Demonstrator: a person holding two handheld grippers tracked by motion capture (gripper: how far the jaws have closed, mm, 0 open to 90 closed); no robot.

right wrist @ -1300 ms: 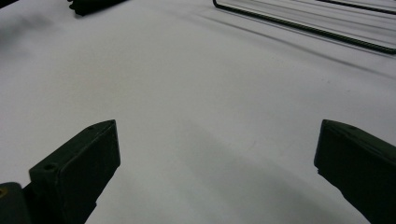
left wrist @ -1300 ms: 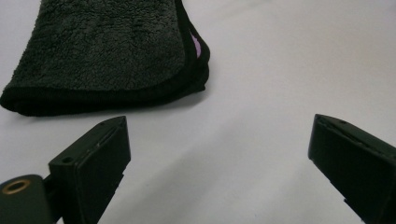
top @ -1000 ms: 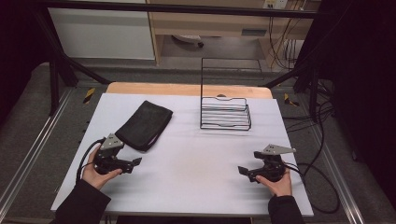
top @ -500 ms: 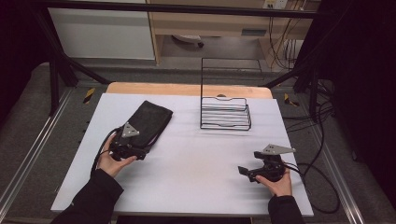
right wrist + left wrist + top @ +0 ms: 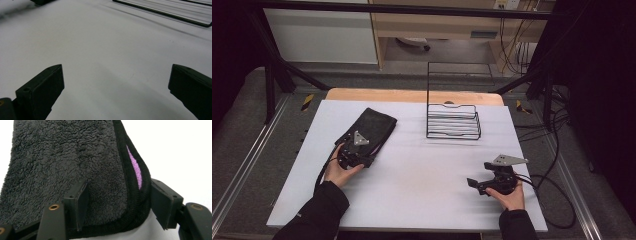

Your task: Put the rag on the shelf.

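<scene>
Your black towel (image 5: 371, 129) lies flat on the left half of the desk (image 5: 412, 200), its long axis running from about 7 o'clock up to 1 o'clock. Your left gripper (image 5: 362, 161) covers its near corner, so that end is hidden from above. The jaws have just been closing around the hemmed corner (image 5: 135, 220), where a purple lining (image 5: 136, 167) peeks out; whether both pads press yet is hard to tell. Your right gripper (image 5: 474, 184) rests at 5 o'clock, jaws apart.

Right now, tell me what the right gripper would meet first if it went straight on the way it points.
Probably nothing close: the right gripper points left over bare white table. Farther on, the left hand may lie in its path, though depth is unclear.
</scene>
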